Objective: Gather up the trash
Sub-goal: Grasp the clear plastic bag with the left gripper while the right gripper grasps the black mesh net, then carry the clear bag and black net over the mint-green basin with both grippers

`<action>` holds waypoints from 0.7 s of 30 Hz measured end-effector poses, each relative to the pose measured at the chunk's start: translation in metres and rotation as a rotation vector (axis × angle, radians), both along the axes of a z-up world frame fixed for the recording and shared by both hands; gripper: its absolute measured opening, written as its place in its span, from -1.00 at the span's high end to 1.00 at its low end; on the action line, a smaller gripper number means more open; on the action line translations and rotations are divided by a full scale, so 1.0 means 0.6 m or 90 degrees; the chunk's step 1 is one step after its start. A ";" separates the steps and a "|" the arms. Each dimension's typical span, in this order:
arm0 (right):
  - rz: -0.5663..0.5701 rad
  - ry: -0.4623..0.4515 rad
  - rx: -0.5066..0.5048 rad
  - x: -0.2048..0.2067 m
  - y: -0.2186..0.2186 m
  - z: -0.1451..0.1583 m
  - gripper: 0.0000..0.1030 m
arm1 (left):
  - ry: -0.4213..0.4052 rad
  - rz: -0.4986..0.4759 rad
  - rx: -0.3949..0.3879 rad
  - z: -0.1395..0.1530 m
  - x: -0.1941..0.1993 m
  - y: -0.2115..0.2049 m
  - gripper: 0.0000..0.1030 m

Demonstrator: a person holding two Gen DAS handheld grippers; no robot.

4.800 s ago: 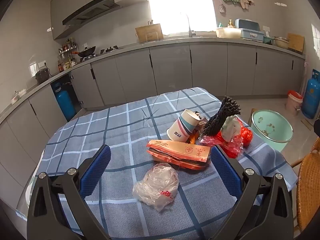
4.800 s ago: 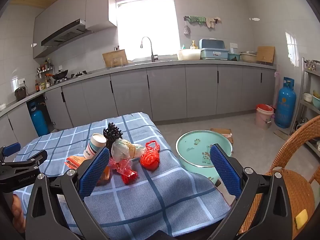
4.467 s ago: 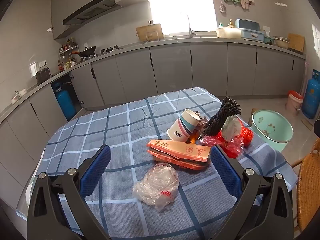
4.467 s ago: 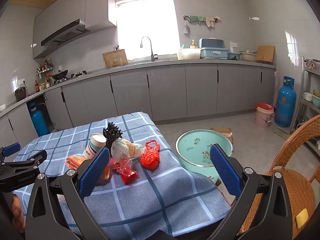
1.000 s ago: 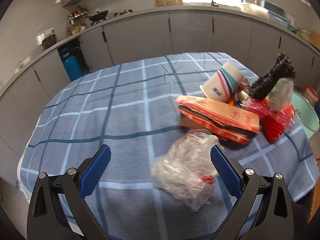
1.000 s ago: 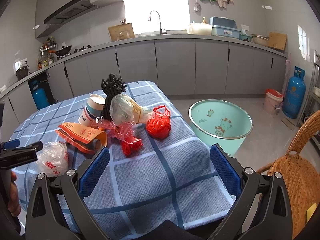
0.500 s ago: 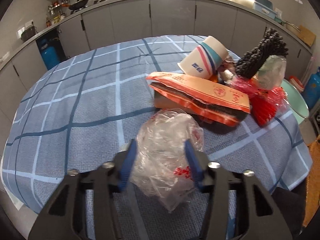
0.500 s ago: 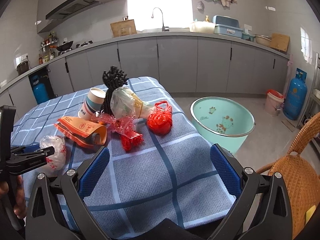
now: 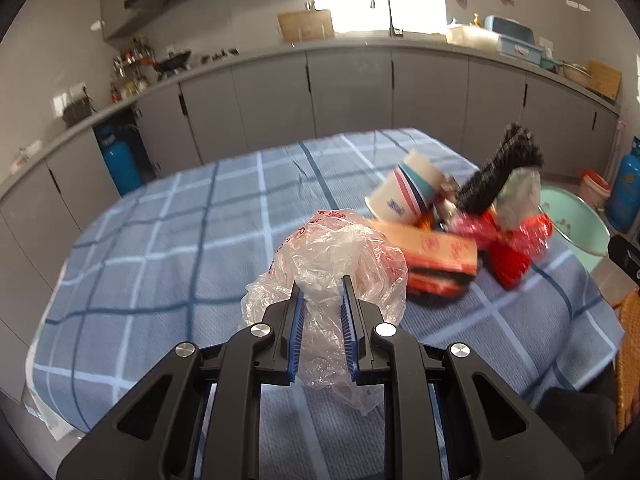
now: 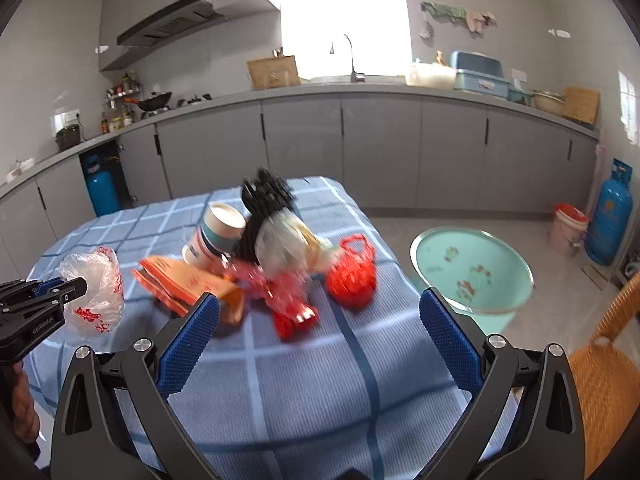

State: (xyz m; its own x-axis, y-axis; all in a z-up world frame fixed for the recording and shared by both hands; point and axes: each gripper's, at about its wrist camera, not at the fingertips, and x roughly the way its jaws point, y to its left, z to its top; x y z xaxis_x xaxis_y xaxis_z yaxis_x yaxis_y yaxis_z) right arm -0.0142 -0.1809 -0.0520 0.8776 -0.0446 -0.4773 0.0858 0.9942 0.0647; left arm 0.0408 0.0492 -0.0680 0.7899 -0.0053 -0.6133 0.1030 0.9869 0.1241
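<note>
A crumpled clear plastic bag with red print sits between the blue pads of my left gripper, whose jaws are closing and squeezing it just above the blue checked tablecloth. The right wrist view shows the same bag in the left gripper at the far left. A pile of trash lies further right: a paper cup, an orange packet, a black bundle, red wrappers and a red net bag. My right gripper is open over the table's near side, holding nothing.
A mint-green basin stands on the floor to the right of the table. A wicker chair is at the right edge. A blue gas cylinder and a pink bucket stand by the grey cabinets.
The left gripper went from wide open to closed on the clear bag, and the bag has come up off the cloth. The right gripper stays open and has shifted slightly.
</note>
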 end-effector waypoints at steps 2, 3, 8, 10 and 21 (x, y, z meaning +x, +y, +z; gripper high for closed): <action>0.010 -0.011 -0.005 0.019 0.006 0.011 -0.90 | -0.017 0.005 0.004 0.009 0.008 0.001 0.65; 0.017 -0.015 -0.004 0.030 0.009 0.016 -0.89 | -0.023 0.006 0.004 0.012 0.016 0.000 0.65; 0.040 -0.020 0.007 0.097 0.015 0.029 -0.72 | -0.043 0.009 -0.003 0.021 0.043 -0.007 0.65; 0.044 -0.019 0.019 0.122 0.014 0.034 -0.67 | -0.050 0.007 -0.009 0.025 0.052 -0.009 0.65; 0.091 0.019 0.022 0.204 0.027 0.025 0.55 | -0.066 -0.019 -0.037 0.041 0.093 -0.026 0.65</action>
State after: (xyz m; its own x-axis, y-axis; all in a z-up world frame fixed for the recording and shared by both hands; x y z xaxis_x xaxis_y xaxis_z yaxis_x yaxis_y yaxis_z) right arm 0.1082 -0.1647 -0.0372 0.8589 0.0975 -0.5027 -0.0547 0.9936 0.0992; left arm 0.0969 0.0336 -0.0432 0.8479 -0.0631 -0.5264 0.1221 0.9895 0.0780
